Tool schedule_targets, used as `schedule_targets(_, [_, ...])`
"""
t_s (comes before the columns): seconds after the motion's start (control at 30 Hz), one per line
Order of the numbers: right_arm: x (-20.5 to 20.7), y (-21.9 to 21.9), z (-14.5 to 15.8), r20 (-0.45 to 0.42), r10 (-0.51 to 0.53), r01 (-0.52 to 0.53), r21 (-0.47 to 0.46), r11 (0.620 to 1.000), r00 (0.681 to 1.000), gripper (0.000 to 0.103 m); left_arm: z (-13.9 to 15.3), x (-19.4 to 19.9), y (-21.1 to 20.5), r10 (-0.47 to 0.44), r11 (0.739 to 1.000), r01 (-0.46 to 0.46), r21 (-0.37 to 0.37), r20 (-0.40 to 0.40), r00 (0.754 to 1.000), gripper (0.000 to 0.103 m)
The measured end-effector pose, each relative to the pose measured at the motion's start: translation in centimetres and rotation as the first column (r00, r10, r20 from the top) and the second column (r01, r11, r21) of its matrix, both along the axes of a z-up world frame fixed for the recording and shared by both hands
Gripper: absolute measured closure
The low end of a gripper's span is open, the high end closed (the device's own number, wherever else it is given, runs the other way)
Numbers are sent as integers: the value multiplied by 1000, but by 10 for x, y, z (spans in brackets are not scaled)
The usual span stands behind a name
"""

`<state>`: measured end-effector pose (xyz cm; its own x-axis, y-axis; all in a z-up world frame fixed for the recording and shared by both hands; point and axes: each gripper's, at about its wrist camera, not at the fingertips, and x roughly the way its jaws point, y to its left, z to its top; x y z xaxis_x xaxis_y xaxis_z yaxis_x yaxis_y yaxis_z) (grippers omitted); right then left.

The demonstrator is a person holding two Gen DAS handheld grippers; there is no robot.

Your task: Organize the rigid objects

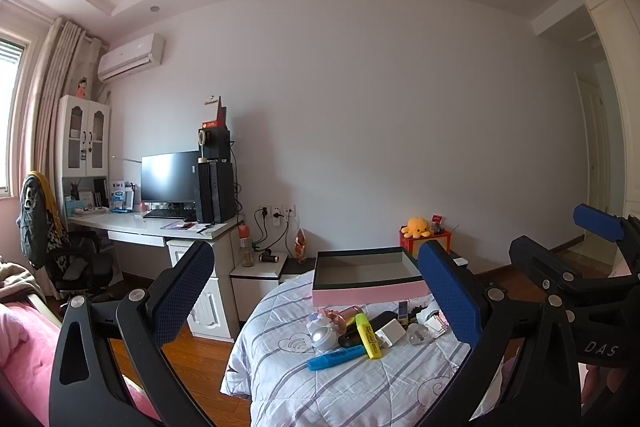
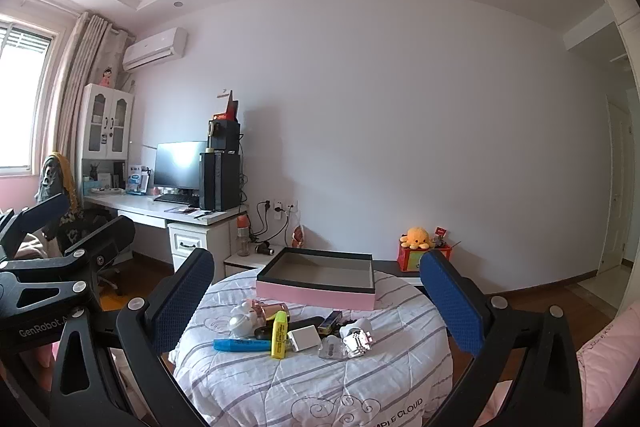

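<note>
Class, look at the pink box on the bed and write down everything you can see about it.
The pink box is a shallow rectangular tray, apparently cardboard, with pink outer walls, a dark rim and a grey inside. It has no lid on and looks empty. It lies flat, open side up, on the striped quilt, behind the pile of small items; the yellow highlighter lies nearer the cameras. Neither gripper touches it.

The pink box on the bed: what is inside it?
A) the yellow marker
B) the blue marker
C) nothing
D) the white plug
C: the pink box shows only its bare grey bottom, while the markers and plug lie on the quilt in front of it.
</note>
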<state>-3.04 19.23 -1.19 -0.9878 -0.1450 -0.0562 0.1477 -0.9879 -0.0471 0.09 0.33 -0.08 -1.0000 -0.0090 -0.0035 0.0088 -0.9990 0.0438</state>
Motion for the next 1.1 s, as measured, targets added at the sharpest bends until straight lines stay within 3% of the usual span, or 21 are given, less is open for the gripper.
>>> schedule_targets(0.33, [7, 0, -4, -50, -67, 68, 17, 998, 996, 0, 1, 0, 1, -10, 1000, 10, 6, -2, 1000, 0])
schedule_targets(1.1, [7, -1, -8, -19, -70, 70, 24, 997, 997, 0, -8, -9, 5, -5, 1000, 5, -1, 24, 1000, 0])
